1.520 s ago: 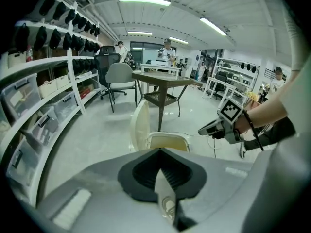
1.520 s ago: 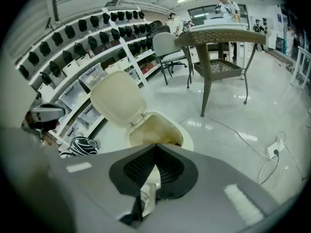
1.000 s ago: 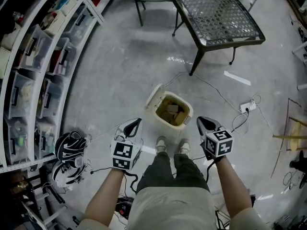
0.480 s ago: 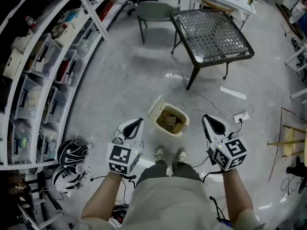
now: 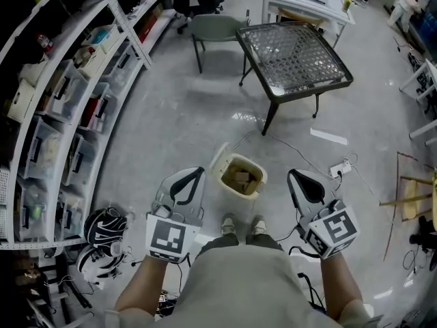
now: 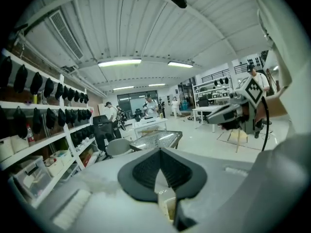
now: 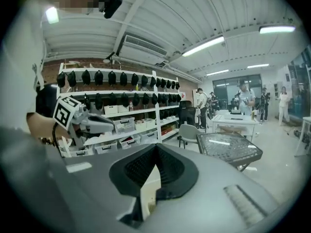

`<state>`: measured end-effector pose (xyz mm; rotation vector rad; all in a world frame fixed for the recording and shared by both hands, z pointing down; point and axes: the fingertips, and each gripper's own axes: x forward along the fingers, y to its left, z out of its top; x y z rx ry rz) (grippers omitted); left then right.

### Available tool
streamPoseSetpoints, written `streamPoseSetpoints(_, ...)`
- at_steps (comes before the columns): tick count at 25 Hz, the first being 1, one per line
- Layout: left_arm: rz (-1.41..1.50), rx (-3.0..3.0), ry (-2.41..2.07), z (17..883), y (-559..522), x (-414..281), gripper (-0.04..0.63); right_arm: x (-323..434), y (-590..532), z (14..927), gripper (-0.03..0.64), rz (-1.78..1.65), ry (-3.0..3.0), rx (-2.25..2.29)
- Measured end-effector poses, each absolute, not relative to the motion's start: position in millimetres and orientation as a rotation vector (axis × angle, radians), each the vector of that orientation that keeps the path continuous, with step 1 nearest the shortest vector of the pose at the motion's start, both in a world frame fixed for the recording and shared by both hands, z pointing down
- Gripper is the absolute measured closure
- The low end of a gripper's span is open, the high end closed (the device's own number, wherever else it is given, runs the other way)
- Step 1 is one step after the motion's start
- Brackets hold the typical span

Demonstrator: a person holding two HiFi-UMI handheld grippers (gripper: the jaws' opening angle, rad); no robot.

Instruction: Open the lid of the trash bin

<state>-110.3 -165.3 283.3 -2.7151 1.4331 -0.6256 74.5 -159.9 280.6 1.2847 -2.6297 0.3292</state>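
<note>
Between the two sets of jaws, on the floor just ahead of the shoes (image 5: pixel 229 224): trash bin (image 5: pixel 232 185), lid (image 5: pixel 220 158) swung open toward the left gripper (image 5: pixel 190 178), brown contents exposed. Left jaws pressed together, nothing held, on the lid side of the bin. Right gripper (image 5: pixel 298 178) jaws likewise pressed together, nothing held, apart from the bin. Beyond both jaw tips: mesh-top table (image 5: pixel 293 50), chair (image 5: pixel 215 27). Outboard of the left jaws: shelves (image 5: pixel 68 94). Outboard of the right jaws: power strip (image 5: pixel 339 170).
</note>
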Motion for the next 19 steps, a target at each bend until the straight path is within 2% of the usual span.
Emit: streamPoseSetpoints(19,-0.589,-2.673,1.411,266,-172,-110,0.594,80,-165,284,0.614,0.319,-2.599,1.271)
